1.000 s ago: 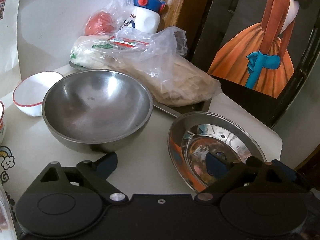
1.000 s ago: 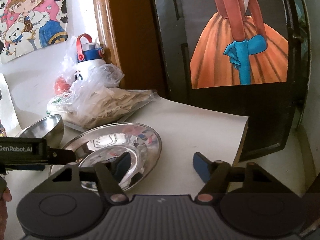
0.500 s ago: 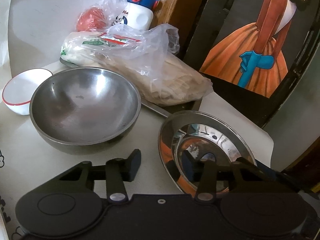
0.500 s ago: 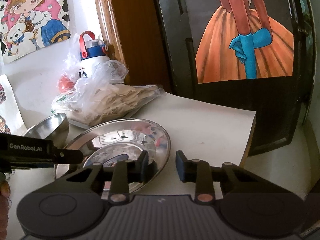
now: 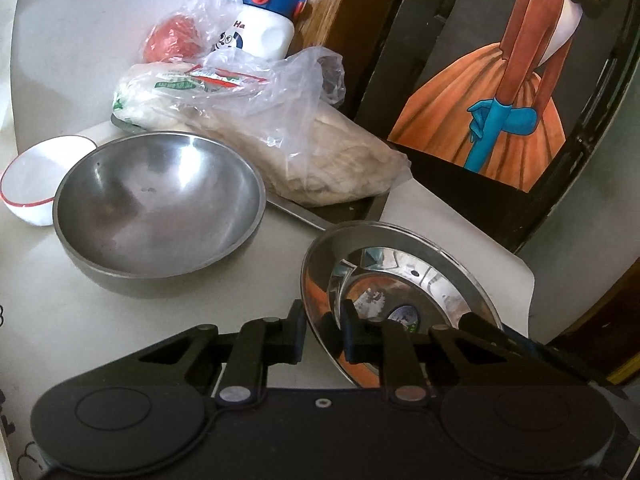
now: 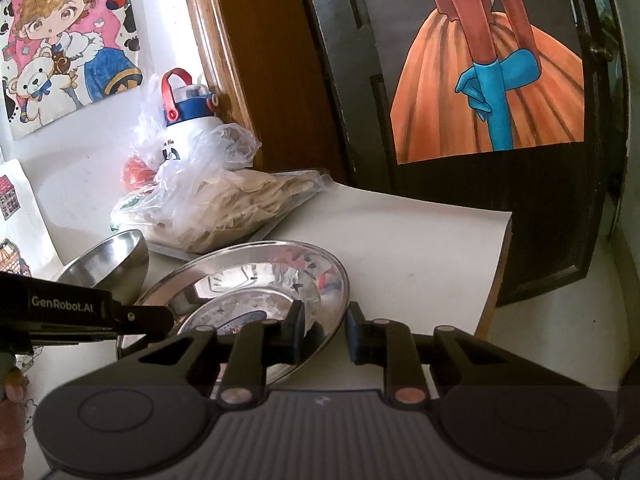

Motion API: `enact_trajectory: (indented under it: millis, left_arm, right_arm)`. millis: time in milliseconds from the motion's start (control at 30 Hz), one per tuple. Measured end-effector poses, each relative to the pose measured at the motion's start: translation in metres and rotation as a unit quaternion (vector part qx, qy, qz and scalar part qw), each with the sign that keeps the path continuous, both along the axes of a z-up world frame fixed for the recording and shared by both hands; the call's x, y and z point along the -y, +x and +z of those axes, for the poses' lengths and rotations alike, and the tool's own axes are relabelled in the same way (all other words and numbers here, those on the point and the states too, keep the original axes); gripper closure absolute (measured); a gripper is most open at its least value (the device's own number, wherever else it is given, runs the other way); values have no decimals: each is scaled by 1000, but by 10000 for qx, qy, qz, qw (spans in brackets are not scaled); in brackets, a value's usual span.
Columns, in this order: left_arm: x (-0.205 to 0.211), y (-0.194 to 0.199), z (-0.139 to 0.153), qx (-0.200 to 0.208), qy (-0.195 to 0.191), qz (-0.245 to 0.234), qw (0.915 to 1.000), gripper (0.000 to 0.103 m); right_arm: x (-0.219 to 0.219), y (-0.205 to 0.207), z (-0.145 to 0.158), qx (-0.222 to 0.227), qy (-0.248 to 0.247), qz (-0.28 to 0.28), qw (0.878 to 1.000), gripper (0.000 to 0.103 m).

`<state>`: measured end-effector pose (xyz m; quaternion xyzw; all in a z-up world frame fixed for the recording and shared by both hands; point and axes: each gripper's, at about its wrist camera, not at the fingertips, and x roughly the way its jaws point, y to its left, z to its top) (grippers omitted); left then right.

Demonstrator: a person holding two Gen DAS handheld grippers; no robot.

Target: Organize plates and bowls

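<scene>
A shiny steel plate point(image 5: 400, 264) point(image 6: 260, 272) lies on the white table near its right corner. My left gripper point(image 5: 322, 332) has its jaws closing on the plate's left rim, one pad outside and one over the inside. My right gripper point(image 6: 324, 332) is closing on the right rim the same way, and both pairs of pads look pressed on it. A large steel bowl point(image 5: 160, 204) point(image 6: 112, 260) stands upright just left of the plate. Beyond it sits a small white bowl with a red rim point(image 5: 36, 176).
A plastic bag of flatbread point(image 5: 320, 160) on a tray lies behind the bowl and plate, with a white bottle point(image 5: 264, 28) and a red item point(image 5: 172, 40) by the wall. A dark door with an orange-dress picture point(image 5: 500, 112) stands past the table's right edge point(image 5: 520, 272).
Both grippers went from wide open to closed around opposite rims of the steel plate. The bowls and the bag have stayed where they were.
</scene>
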<state>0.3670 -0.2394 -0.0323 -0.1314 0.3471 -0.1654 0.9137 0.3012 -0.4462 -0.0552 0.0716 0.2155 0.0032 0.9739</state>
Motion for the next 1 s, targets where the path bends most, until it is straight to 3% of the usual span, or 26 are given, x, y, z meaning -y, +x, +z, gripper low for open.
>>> enact_trajectory:
  millis: [533,1000]
  left_arm:
    - [-22,-43,11,167,-233,-68,9996,85]
    - [-89,-110,48,705,-368,177,9967,84]
  right_arm:
    - [-26,-54,20,191,-172,-61,9997,79]
    - [-95,-102,64,592,-364,390,9968,79]
